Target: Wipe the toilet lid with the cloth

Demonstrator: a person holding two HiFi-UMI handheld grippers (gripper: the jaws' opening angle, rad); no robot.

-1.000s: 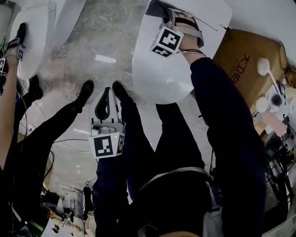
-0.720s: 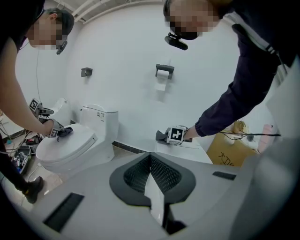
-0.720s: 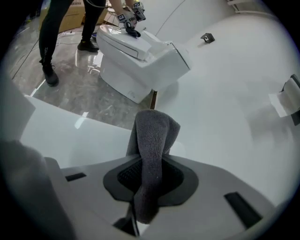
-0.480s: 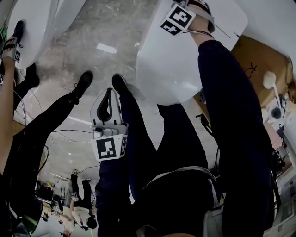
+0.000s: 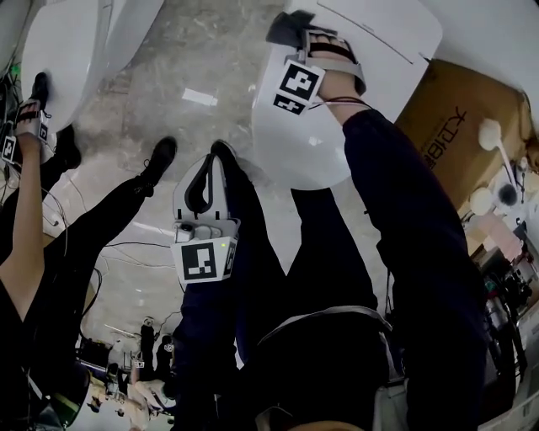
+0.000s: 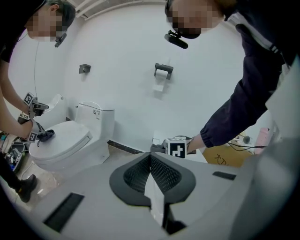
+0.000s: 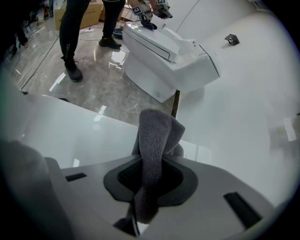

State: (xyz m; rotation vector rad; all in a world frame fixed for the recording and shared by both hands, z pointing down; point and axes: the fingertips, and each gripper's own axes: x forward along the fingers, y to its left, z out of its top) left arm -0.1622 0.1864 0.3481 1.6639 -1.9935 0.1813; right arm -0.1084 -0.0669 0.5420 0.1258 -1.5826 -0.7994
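The white toilet lid (image 5: 313, 147) lies closed at the top middle of the head view and fills the near ground of the right gripper view (image 7: 70, 136). My right gripper (image 5: 296, 35) rests on its far part, shut on a dark grey cloth (image 5: 280, 25). The cloth (image 7: 154, 136) sticks up out of the jaws and touches the lid. My left gripper (image 5: 202, 168) hangs low beside my leg, well short of the toilet and above the floor. Its jaws (image 6: 150, 159) are shut with nothing between them.
A second toilet (image 5: 63, 67) stands at the left, where another person's arm (image 5: 25, 219) holds a gripper on its lid. That person's legs (image 5: 109, 219) and floor cables are close by. A cardboard box (image 5: 455, 118) sits right of my toilet. A paper holder (image 6: 163, 70) hangs on the wall.
My right gripper slid with the cloth toward the lid's far end, then came back nearer and to the left. The left gripper has stayed low by my leg.
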